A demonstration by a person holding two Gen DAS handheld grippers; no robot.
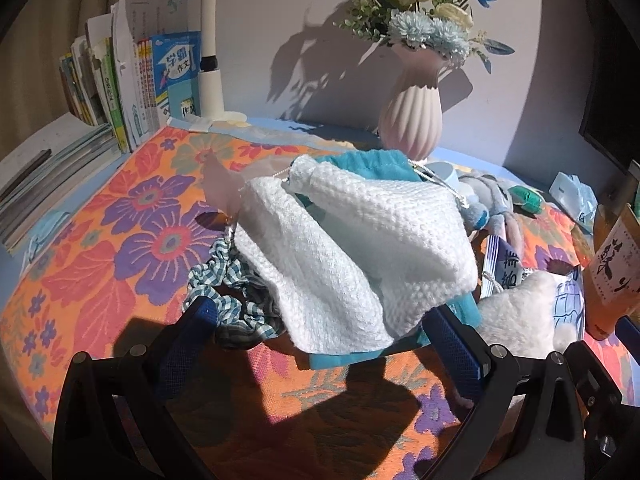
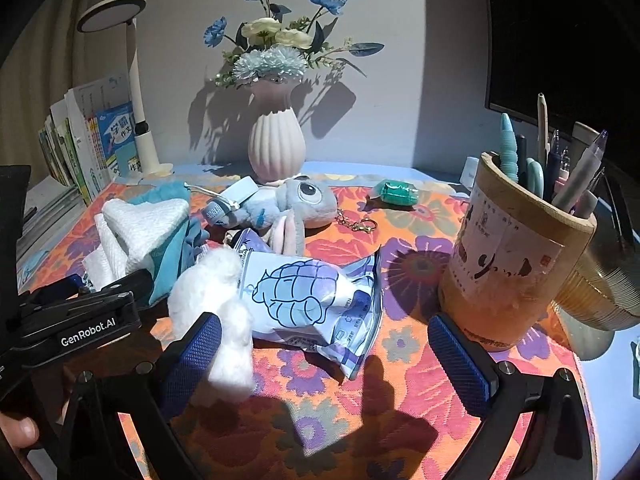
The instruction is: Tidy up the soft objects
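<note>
A white waffle cloth [image 1: 352,256] lies over a teal drawstring bag [image 1: 368,162], with a blue checked scrunchie [image 1: 228,280] at its left. My left gripper [image 1: 320,320] is open, its fingers on either side of the cloth's near edge. In the right wrist view the cloth [image 2: 136,228] lies at left, a grey plush toy [image 2: 296,204] behind, a white fluffy piece [image 2: 216,300] and a printed plastic pouch [image 2: 312,300] in front. My right gripper [image 2: 324,344] is open and empty just before the pouch.
A pink ribbed vase [image 2: 276,148] of flowers stands at the back. A bamboo pen holder [image 2: 516,256] stands at right, books [image 1: 120,88] and a lamp [image 2: 140,120] at left. A green roll [image 2: 396,194] and a keychain [image 2: 356,222] lie on the floral mat [image 2: 400,420].
</note>
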